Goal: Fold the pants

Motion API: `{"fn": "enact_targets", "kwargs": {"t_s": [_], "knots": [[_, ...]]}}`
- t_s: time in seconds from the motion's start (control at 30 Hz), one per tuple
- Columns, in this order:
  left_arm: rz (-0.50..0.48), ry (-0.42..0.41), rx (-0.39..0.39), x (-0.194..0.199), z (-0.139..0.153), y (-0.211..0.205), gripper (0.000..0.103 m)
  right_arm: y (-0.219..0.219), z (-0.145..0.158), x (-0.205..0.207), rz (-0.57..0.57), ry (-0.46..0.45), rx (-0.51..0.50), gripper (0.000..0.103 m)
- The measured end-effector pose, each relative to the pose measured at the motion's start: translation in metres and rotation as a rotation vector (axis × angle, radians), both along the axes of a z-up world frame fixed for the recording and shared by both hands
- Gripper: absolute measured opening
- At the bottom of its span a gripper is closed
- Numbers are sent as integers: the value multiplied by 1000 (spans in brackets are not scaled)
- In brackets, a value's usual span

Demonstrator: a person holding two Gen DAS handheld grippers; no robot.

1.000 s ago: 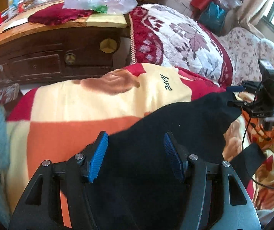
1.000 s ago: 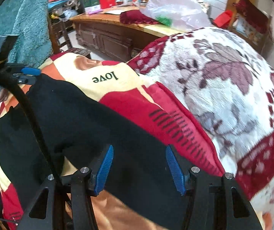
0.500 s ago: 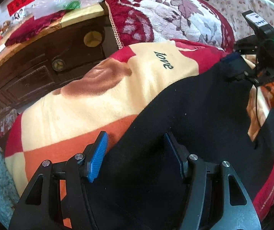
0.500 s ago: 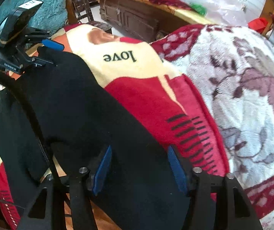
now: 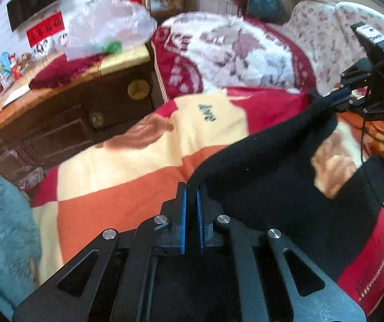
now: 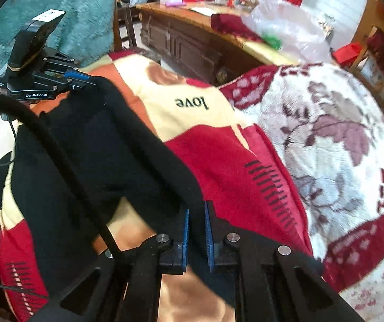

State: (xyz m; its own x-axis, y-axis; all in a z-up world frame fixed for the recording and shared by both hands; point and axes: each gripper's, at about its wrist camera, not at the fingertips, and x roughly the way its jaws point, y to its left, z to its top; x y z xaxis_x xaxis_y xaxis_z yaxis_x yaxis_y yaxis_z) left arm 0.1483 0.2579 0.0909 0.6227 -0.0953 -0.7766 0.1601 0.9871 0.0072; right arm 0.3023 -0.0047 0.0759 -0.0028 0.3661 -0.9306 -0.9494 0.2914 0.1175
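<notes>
Black pants point(image 5: 272, 177) lie on a red, orange and cream blanket point(image 5: 127, 171) with the word "love". My left gripper point(image 5: 191, 196) is shut on one corner of the pants' near edge. My right gripper point(image 6: 196, 214) is shut on the other corner of that edge point(image 6: 149, 161). Each gripper shows in the other's view: the right one point(image 5: 334, 98) at the far right, the left one point(image 6: 80, 80) at the upper left, both pinching the black cloth and lifting it off the blanket.
A white and maroon floral quilt point(image 6: 334, 145) is heaped beside the blanket. A dark wooden cabinet point(image 5: 65, 123) with a clear plastic bag point(image 5: 106, 29) on top stands behind. A teal fuzzy cloth point(image 5: 1, 214) is at the left. A black cable point(image 6: 65, 166) crosses the pants.
Both grippers were open over the pants and have closed on the cloth's edge. The edge now rises off the blanket, stretched between them.
</notes>
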Motion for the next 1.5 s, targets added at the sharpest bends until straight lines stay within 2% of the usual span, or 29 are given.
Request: {"fn": "enact_targets", "kwargs": {"t_s": [0.2, 0.37, 0.47, 0.5, 0.57, 0.67, 0.7, 0.8, 0.83, 0.87, 0.93, 1.1, 1.3, 1.43, 1.5], "knots": [[-7, -59, -26, -57, 20, -18, 6, -25, 35, -44, -17, -12, 40, 10], [-7, -64, -59, -110, 15, -35, 6, -55, 53, -96, -42, -8, 69, 10], [21, -37, -62, -137, -5, -47, 6, -73, 45, -134, -69, 0, 59, 10], [45, -13, -85, -144, -13, -47, 6, -79, 38, -147, -79, 14, 59, 10], [93, 24, -139, -155, -28, -45, 6, -90, 21, -169, -121, 54, 62, 10], [186, 77, -286, -169, -42, -34, 6, -104, -1, -189, -204, 88, 81, 10], [206, 82, -320, -172, -43, -32, 11, -109, -6, -193, -245, 107, 98, 11], [276, 83, -442, -187, -42, -24, 12, -123, -5, -194, -355, 162, 151, 18], [295, 86, -460, -191, -42, -22, 14, -128, -3, -193, -396, 190, 171, 23], [321, 96, -472, -195, -42, -21, 17, -133, -1, -194, -429, 214, 188, 33], [369, 104, -480, -202, -42, -18, 38, -146, 5, -197, -488, 230, 216, 50], [474, 69, -540, -218, -36, 7, 42, -176, 16, -196, -602, 239, 257, 50], [618, 73, -558, -204, -41, 32, 42, -195, 20, -168, -767, 319, 369, 50], [657, 109, -602, -198, -53, 37, 44, -185, 24, -160, -769, 326, 390, 50], [664, 122, -585, -196, -58, 32, 44, -178, 23, -160, -753, 331, 386, 50]]}}
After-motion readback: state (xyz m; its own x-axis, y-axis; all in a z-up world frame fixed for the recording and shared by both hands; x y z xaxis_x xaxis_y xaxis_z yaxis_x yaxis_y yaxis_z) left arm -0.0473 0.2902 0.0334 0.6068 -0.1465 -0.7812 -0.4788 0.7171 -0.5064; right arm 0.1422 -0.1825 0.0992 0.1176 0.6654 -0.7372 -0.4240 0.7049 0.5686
